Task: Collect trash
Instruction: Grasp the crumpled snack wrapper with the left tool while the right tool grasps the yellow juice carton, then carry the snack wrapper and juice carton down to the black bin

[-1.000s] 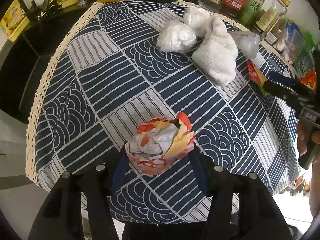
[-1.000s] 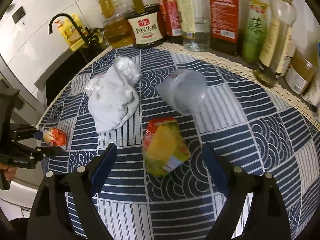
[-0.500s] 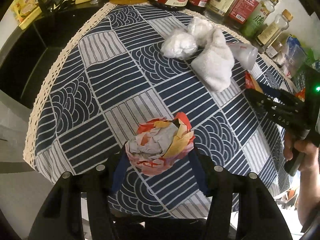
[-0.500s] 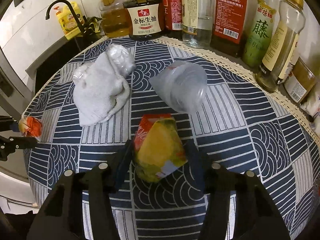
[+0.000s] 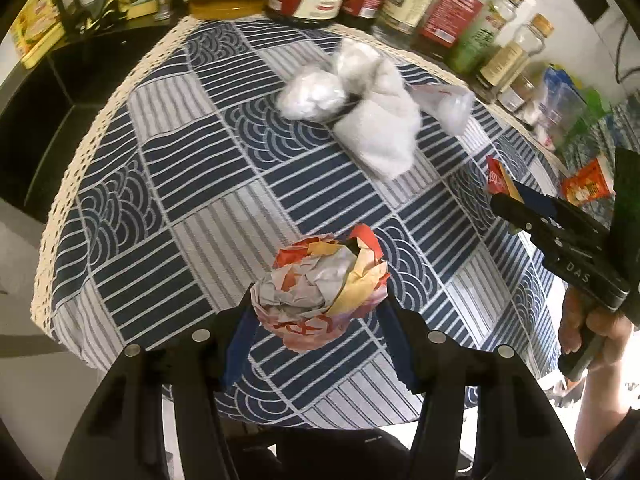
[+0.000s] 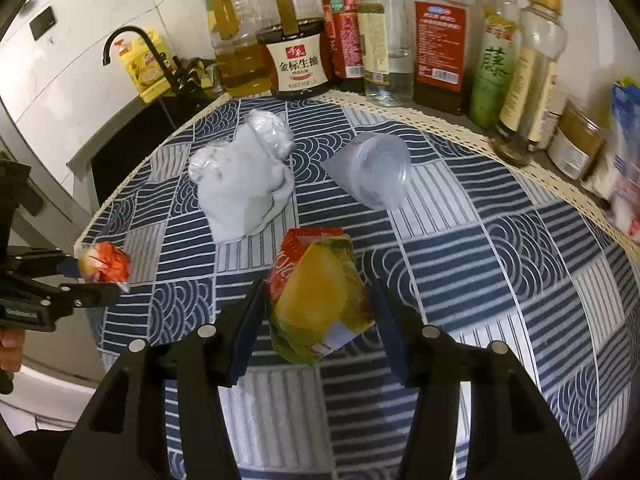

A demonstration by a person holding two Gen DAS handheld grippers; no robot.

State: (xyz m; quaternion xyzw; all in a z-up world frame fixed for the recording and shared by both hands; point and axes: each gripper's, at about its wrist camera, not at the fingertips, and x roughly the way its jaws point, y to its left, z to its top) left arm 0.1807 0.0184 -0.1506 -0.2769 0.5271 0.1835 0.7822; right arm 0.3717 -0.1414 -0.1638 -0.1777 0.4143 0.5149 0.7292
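My left gripper is shut on a crumpled red, white and yellow paper ball, held above the near edge of the blue patterned tablecloth. The same ball shows at the left of the right wrist view, in the left gripper. My right gripper is shut on a yellow and red snack bag, lifted off the cloth. From the left wrist view the right gripper appears at the right with the bag's red end in it.
On the cloth lie a white towel, two clear bags of white stuff, and a tipped clear plastic cup. Sauce and oil bottles line the far edge. A black sink with a tap sits left. More packets lie right.
My right gripper closed on the snack bag and lifted it a little off the cloth. The left gripper kept its hold on the paper ball and drew back slightly from the table.
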